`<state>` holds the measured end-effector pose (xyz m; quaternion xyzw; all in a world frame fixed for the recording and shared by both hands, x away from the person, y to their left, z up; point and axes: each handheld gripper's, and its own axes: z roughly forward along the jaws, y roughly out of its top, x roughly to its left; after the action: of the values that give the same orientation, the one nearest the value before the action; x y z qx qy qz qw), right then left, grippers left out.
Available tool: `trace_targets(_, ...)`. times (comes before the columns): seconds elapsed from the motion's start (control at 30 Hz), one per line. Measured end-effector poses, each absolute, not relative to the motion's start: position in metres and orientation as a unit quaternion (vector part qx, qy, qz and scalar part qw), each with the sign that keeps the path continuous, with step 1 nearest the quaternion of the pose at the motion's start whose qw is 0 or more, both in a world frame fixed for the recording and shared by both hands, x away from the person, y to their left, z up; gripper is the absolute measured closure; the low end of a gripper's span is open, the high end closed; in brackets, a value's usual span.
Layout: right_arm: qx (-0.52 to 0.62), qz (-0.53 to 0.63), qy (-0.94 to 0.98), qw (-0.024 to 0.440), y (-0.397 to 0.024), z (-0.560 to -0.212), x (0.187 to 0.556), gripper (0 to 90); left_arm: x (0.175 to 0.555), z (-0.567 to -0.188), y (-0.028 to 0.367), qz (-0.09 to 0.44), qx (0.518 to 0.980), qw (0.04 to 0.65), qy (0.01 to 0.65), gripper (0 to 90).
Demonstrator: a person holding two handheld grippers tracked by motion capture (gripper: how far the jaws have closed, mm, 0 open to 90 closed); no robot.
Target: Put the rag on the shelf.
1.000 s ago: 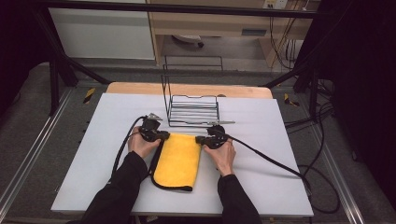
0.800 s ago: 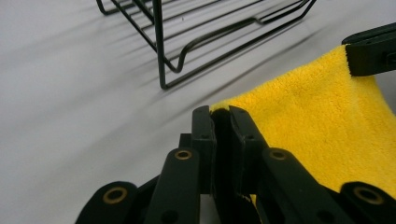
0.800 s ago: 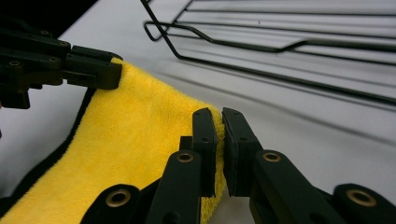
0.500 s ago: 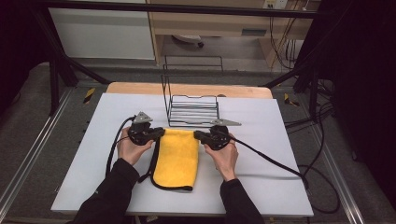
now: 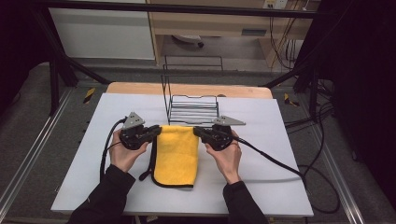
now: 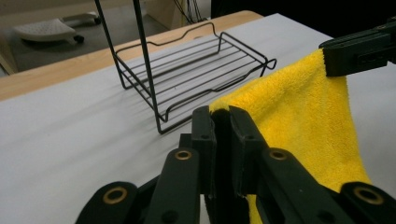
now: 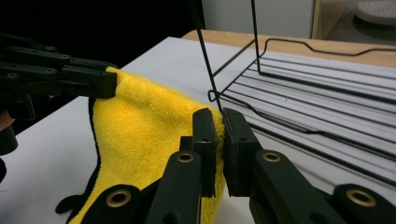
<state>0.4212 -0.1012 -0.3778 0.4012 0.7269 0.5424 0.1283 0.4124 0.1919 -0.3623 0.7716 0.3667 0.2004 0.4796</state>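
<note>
High view alone shows yellow cloth (image 5: pixel 176 154) hanging to table (image 5: pixel 280 186).

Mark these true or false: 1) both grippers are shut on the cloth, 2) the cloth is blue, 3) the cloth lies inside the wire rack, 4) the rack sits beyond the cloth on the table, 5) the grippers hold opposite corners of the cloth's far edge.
1) True. The left gripper and right gripper each pinch a corner of the cloth.
2) False. It is yellow with a dark trim.
3) False. The cloth hangs from the grippers in front of the wire rack, its lower end on the table.
4) True. The rack stands at the far side, behind the cloth.
5) True. One gripper is at each end of the far edge.
</note>
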Motion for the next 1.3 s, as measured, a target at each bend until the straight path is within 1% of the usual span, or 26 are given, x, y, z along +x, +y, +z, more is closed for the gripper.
trace_targets(0.43,0.370,0.568,0.717,0.163,-0.105,-0.343,0.408,84.7,0.397,-0.332,0.190,0.226,0.744,0.516,0.358,81.6)
trace_targets(0.53,0.363,0.574,0.711,0.181,-0.108,-0.332,0.405,84.6,0.395,-0.326,0.187,0.236,0.739,0.522,0.354,81.6)
trace_targets(0.77,0.358,0.587,0.698,0.199,-0.115,-0.316,0.401,84.7,0.393,-0.312,0.178,0.247,0.729,0.539,0.343,81.6)
trace_targets(1.17,0.339,0.600,0.682,0.246,-0.128,-0.282,0.393,84.7,0.394,-0.286,0.165,0.269,0.707,0.568,0.325,81.6)
trace_targets(1.3,0.337,0.605,0.675,0.253,-0.130,-0.276,0.393,84.7,0.395,-0.277,0.162,0.279,0.700,0.574,0.321,81.5)
